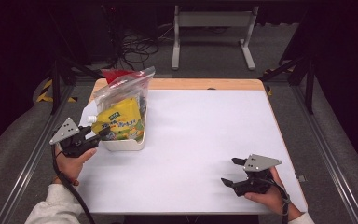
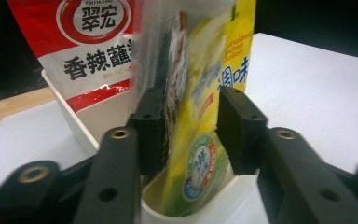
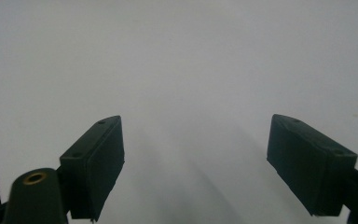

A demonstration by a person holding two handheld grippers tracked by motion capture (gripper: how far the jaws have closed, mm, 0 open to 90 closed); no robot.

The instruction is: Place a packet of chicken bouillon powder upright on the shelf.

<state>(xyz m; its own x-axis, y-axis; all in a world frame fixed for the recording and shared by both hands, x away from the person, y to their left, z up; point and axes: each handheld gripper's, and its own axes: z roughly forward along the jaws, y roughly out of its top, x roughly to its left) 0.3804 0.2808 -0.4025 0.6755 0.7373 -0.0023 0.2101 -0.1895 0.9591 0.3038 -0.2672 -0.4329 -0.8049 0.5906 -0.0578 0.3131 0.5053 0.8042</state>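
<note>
A white bin (image 1: 125, 145) stands at the table's left, near the person. It holds a yellow-green spout pouch (image 1: 119, 119), a clear zip bag (image 1: 127, 87) and a red-and-white pouch (image 1: 113, 74). My left gripper (image 1: 103, 133) reaches into the bin's near end. In the left gripper view the yellow pouch (image 2: 200, 140) stands upright between the jaws of the left gripper (image 2: 191, 107). The pads are spread apart and do not squeeze it. The red-and-white pouch (image 2: 93, 51) rises behind. My right gripper (image 1: 230, 171) rests open near the front right, with bare table between the jaws of the right gripper (image 3: 196, 154).
The white table top (image 1: 200, 135) has a wooden strip (image 1: 205, 84) along its far edge. A metal stand (image 1: 212, 28) and cables lie on the floor beyond. The bin wall (image 2: 86, 123) sits just left of my left jaw.
</note>
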